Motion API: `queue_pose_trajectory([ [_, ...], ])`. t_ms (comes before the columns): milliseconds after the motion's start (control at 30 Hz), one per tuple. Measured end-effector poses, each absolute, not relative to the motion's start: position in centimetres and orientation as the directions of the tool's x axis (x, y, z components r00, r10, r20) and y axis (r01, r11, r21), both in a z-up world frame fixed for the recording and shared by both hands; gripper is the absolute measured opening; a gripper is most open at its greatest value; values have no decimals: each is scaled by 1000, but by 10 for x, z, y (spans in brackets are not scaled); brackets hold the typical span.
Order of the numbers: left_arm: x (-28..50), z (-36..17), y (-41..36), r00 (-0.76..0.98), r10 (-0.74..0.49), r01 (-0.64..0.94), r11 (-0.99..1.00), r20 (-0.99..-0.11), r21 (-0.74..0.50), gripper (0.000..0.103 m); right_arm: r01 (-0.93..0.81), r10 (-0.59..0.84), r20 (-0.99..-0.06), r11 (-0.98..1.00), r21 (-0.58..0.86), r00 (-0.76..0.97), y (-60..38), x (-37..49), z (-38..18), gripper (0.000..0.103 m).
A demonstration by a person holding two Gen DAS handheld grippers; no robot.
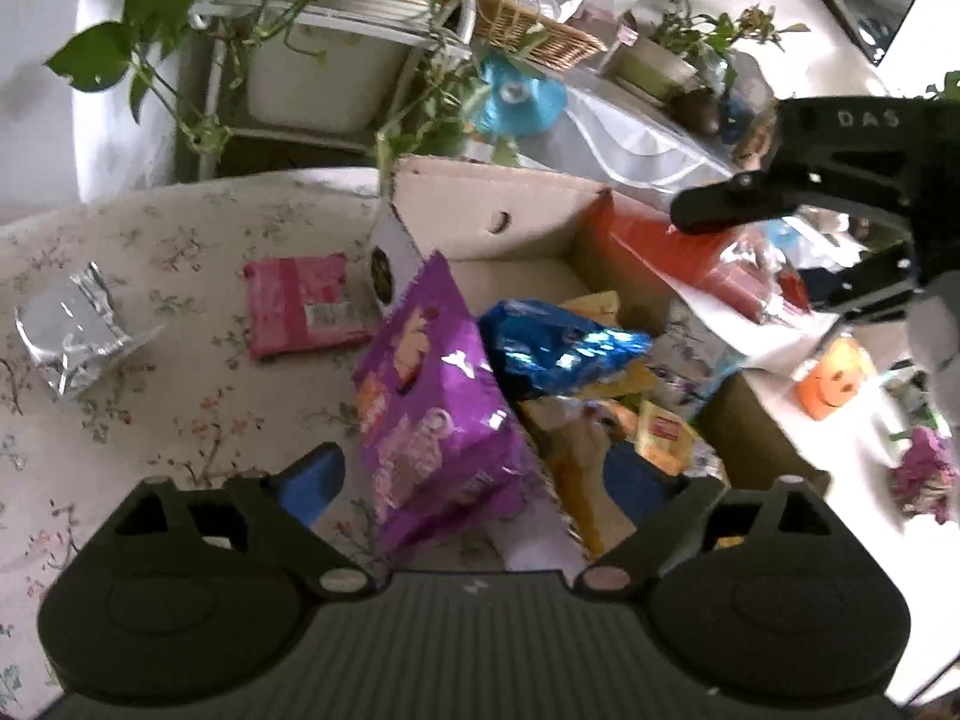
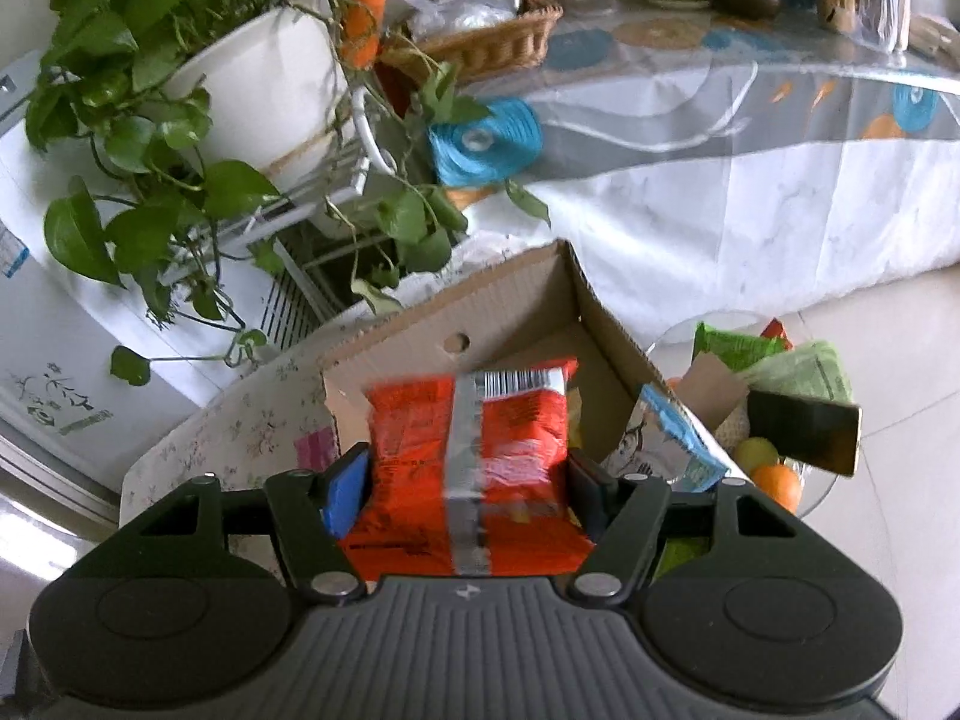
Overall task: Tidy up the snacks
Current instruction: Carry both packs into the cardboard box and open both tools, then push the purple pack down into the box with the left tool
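Observation:
My right gripper (image 2: 468, 480) is shut on a red snack bag (image 2: 474, 468) and holds it above the open cardboard box (image 2: 420, 324). The left wrist view shows the same gripper (image 1: 768, 240) at the right with the red bag (image 1: 678, 252) over the box (image 1: 498, 204). My left gripper (image 1: 480, 498) is open around a purple snack bag (image 1: 438, 414) that leans over the box's near left edge. A blue bag (image 1: 558, 342) and yellow packets (image 1: 660, 432) lie in the box. A pink packet (image 1: 306, 306) and a silver packet (image 1: 72, 330) lie on the floral cloth.
A potted vine (image 2: 180, 120) on a white rack stands behind the box. A table with a clear cover (image 2: 750, 120) holds a wicker basket (image 2: 492, 42) and bowls. A glass side table (image 2: 780, 480) at the right carries fruit, green packets and a dark box. An orange pumpkin toy (image 1: 834, 384) sits right of the box.

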State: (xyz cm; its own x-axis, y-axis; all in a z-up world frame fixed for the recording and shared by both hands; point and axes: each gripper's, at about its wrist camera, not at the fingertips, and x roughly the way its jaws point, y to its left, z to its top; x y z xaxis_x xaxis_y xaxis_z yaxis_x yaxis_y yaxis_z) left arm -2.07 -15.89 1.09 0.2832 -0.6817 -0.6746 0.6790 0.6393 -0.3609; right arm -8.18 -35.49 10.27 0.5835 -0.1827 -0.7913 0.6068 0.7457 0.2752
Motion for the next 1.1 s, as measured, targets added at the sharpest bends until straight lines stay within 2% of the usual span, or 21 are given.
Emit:
queue_pose_trajectory([
  [167,-17,0,-167,327,-649,679,666,-687,-307,90,619,-171,-795,727,297,581,-355,-81,101,75],
  [267,-15,-5,-167,308,-667,689,648,-679,-324,79,609,-166,-792,736,297,587,-353,-80,102,76],
  [333,-14,-6,-167,296,-685,689,636,-666,-348,67,606,-165,-792,738,296,588,-352,-80,102,76],
  [533,-10,-6,-160,263,-719,674,614,-643,-411,48,599,-166,-788,745,294,593,-351,-78,104,76],
  [767,-7,-6,-145,264,-724,635,628,-637,-450,47,594,-169,-784,751,290,597,-351,-77,105,76],
  [1100,0,-10,-127,269,-735,593,636,-623,-494,62,568,-156,-787,774,279,598,-344,-73,104,76],
])
